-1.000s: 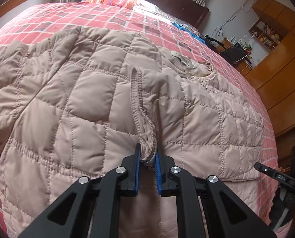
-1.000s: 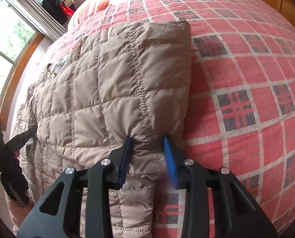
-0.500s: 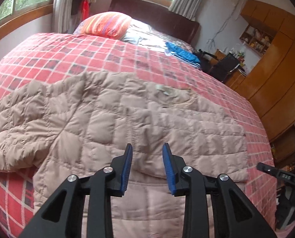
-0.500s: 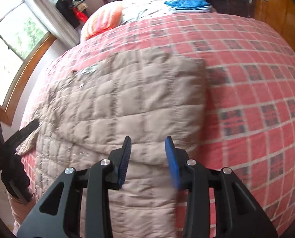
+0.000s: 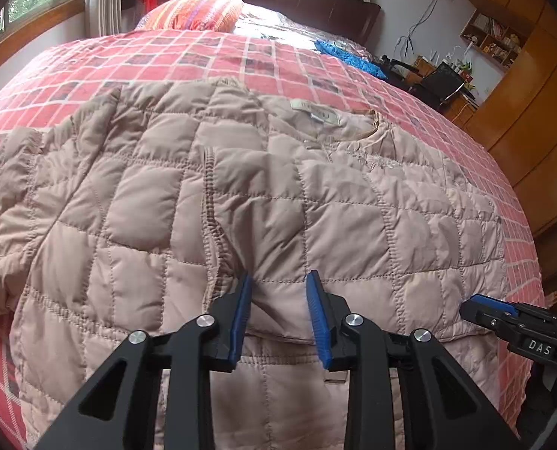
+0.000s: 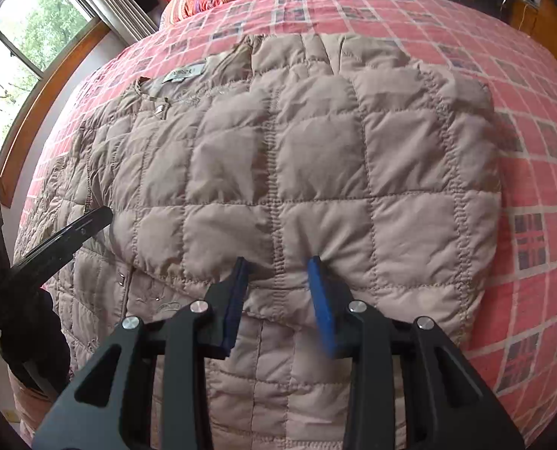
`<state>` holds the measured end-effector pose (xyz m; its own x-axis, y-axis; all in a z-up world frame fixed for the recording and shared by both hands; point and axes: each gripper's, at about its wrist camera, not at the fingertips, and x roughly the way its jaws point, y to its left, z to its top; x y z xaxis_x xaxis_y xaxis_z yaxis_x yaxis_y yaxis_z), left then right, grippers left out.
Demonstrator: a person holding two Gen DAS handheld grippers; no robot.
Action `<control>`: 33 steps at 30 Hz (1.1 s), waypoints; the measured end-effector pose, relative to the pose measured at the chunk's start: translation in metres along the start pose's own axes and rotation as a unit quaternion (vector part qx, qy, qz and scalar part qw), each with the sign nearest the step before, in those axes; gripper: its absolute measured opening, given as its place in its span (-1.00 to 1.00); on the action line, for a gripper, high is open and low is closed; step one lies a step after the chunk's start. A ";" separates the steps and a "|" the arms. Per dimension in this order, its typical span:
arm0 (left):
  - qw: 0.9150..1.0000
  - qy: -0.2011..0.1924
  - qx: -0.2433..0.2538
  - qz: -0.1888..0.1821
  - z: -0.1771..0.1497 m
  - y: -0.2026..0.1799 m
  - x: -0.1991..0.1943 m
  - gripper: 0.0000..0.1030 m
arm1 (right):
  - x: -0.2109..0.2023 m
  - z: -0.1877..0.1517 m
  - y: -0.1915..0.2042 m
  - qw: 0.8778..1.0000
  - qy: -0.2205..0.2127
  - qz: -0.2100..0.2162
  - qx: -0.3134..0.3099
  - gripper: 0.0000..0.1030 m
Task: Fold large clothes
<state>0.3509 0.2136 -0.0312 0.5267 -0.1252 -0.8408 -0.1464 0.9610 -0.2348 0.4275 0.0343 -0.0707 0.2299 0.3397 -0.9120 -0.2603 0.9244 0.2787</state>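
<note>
The quilted beige jacket [image 5: 263,202] lay spread on the bed [image 5: 188,60], collar toward the striped pillow [image 5: 199,11], its right side already folded in. The left tongs [image 5: 278,311] and right tongs [image 6: 278,300] both stood wide, empty, their blue pads pressed down at the folded panel's lower edge. The jacket looked light, puffy and slippery, likely to spring back, so a seamed hem or cuff would probably give the surest hold. The neck label [image 5: 315,113] was too small to read; "DAS" showed on the right tongs.
</note>
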 end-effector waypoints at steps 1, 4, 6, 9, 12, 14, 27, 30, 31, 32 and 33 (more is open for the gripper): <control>1.000 0.001 0.001 -0.003 -0.001 0.001 0.002 -0.40 | 0.002 -0.001 -0.002 1.000 0.001 0.001 0.001 -0.37; 1.000 -0.001 0.014 0.000 -0.004 0.000 0.005 -0.40 | 0.009 -0.004 -0.008 1.000 0.002 0.007 0.007 -0.37; 1.000 -0.003 0.021 0.003 -0.005 -0.001 0.007 -0.40 | 0.012 -0.005 -0.012 1.000 0.000 0.011 0.010 -0.38; 1.000 -0.007 0.026 0.005 -0.006 -0.002 0.009 -0.40 | 0.013 -0.005 -0.013 1.000 -0.002 0.015 0.013 -0.41; 0.999 -0.011 0.033 0.008 -0.008 -0.003 0.010 -0.40 | 0.013 -0.006 -0.014 1.000 -0.004 0.018 0.016 -0.43; 0.999 -0.014 0.038 0.009 -0.009 -0.003 0.010 -0.40 | 0.014 -0.006 -0.014 1.000 -0.007 0.018 0.017 -0.43; 0.998 -0.061 -0.017 0.003 -0.012 0.051 -0.079 0.33 | -0.034 -0.011 0.014 0.998 -0.034 0.052 -0.001 0.08; 0.995 -0.071 -0.069 0.019 -0.022 0.108 -0.108 0.41 | -0.035 -0.010 0.025 0.998 -0.026 0.051 -0.012 0.08; 0.993 -0.072 -0.088 0.027 -0.026 0.128 -0.115 0.41 | -0.034 -0.009 0.029 0.998 -0.026 0.050 -0.015 0.08; 0.991 -0.073 -0.108 0.037 -0.032 0.150 -0.121 0.42 | -0.033 -0.009 0.031 0.998 -0.025 0.050 -0.018 0.08; 0.987 -0.075 -0.131 0.052 -0.039 0.174 -0.128 0.42 | -0.030 -0.008 0.034 0.998 -0.021 0.049 -0.019 0.08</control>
<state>0.2252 0.3875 0.0167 0.6129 0.0268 -0.7897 -0.4064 0.8678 -0.2860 0.4042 0.0544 -0.0360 0.2406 0.4365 -0.8669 -0.3180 0.8793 0.3545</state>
